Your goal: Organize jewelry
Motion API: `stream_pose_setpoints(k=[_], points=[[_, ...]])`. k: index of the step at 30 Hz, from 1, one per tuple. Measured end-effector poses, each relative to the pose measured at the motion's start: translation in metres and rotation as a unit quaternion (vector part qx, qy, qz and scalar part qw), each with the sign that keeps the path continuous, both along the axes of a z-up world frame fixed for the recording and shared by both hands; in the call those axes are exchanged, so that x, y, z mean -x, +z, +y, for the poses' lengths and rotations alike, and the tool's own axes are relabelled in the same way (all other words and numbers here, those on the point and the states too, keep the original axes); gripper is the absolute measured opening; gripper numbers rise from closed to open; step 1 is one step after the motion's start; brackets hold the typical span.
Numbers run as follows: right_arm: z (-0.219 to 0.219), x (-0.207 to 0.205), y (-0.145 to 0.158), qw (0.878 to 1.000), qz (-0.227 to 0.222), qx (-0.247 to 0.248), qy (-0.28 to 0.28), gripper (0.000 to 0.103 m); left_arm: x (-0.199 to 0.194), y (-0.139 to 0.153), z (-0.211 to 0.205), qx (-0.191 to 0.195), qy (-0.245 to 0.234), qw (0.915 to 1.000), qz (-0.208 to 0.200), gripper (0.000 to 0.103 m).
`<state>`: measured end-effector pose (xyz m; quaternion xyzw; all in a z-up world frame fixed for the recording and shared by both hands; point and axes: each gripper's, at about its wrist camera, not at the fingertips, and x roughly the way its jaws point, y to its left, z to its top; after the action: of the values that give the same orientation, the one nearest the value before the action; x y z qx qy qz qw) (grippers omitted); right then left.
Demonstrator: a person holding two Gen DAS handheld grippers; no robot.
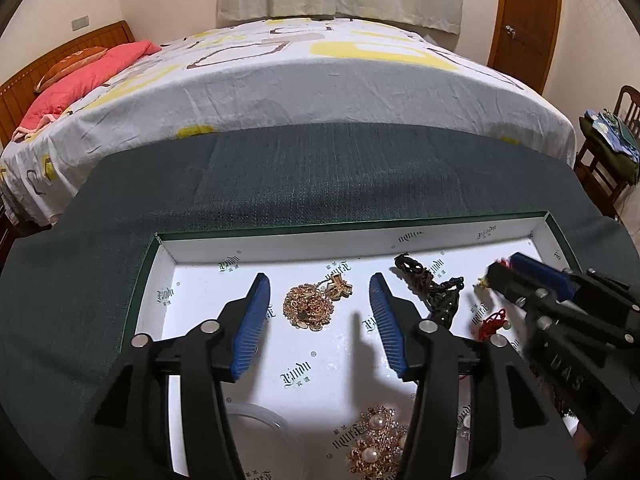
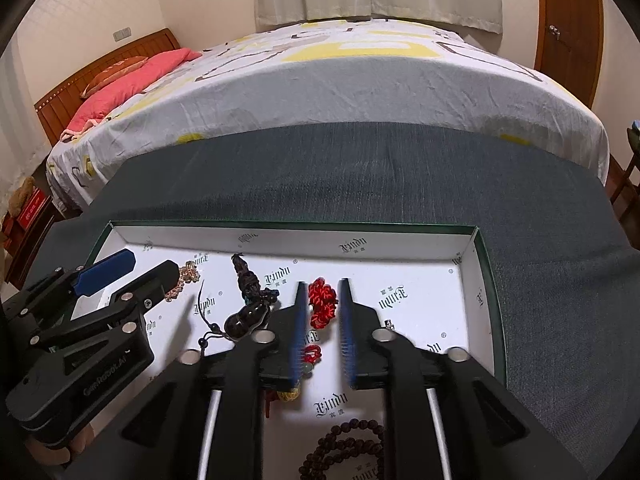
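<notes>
Partly hidden first: the left gripper (image 1: 318, 292) covers the lower edge of a pearl-and-gold brooch (image 1: 374, 446), and a clear round lid or dish (image 1: 256, 420) beneath its frame is too faint to identify. In the right wrist view a dark wooden bead bracelet (image 2: 346, 446) is cut off by the bottom edge, and a yellow knot (image 2: 289, 394) sits mostly under the gripper body. Blur smears the right gripper's fingers.

Left gripper: jaws partly apart, nothing clamped; a gold chain necklace (image 1: 310, 306) lies on the tray floor between the blue pads (image 1: 248, 328), touching neither. Right gripper (image 2: 322, 294): jaws narrowly apart, a red knotted cord ornament (image 2: 323, 302) between the pads; contact cannot be told, it appears to rest on the tray. No grip visible on either.

Beside these, a dark braided cord with a gourd pendant (image 2: 246, 318) lies between the two grippers. All pieces sit inside a shallow white printed box tray (image 2: 360, 240) with green rim. Tray rests on a dark grey cloth surface (image 1: 320, 168). Behind it, a bed (image 1: 320, 80) with patterned sheet, pink pillow (image 1: 88, 76), curtains, wooden door (image 1: 524, 12).
</notes>
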<state>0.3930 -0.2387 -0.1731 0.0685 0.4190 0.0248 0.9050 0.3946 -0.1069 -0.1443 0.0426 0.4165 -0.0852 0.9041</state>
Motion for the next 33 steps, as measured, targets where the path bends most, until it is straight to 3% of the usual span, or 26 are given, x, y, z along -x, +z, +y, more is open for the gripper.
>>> stream_pose_setpoints(k=[1,5,9,13,23,27,33], points=[[0.0,0.001,0.001,1.0,-0.004,0.001,0.0,0.047,0.0,0.0,0.0,0.0,0.001,1.0,-0.001,0.056],[0.002,0.002,0.002,1.0,-0.006,0.008,0.002,0.047,0.001,0.001,-0.001,0.002,0.002,1.0,-0.005,0.061],[0.0,0.003,0.002,1.0,-0.005,0.007,-0.003,0.049,0.003,0.002,0.0,-0.001,0.008,0.9999,-0.012,0.073],[-0.002,0.005,0.004,1.0,-0.011,0.009,-0.013,0.056,0.004,0.005,0.004,-0.003,0.02,0.9996,-0.02,0.081],[-0.002,0.029,0.022,0.998,-0.051,0.026,-0.029,0.072,0.022,0.019,0.011,-0.006,0.021,0.9989,-0.041,0.082],[0.002,0.054,0.032,0.996,-0.071,0.039,-0.032,0.075,0.047,0.029,0.017,-0.003,0.028,0.9977,-0.061,0.088],[0.002,0.103,0.039,0.995,-0.079,0.041,-0.037,0.076,0.09,0.041,0.028,-0.004,0.027,0.9971,-0.071,0.088]])
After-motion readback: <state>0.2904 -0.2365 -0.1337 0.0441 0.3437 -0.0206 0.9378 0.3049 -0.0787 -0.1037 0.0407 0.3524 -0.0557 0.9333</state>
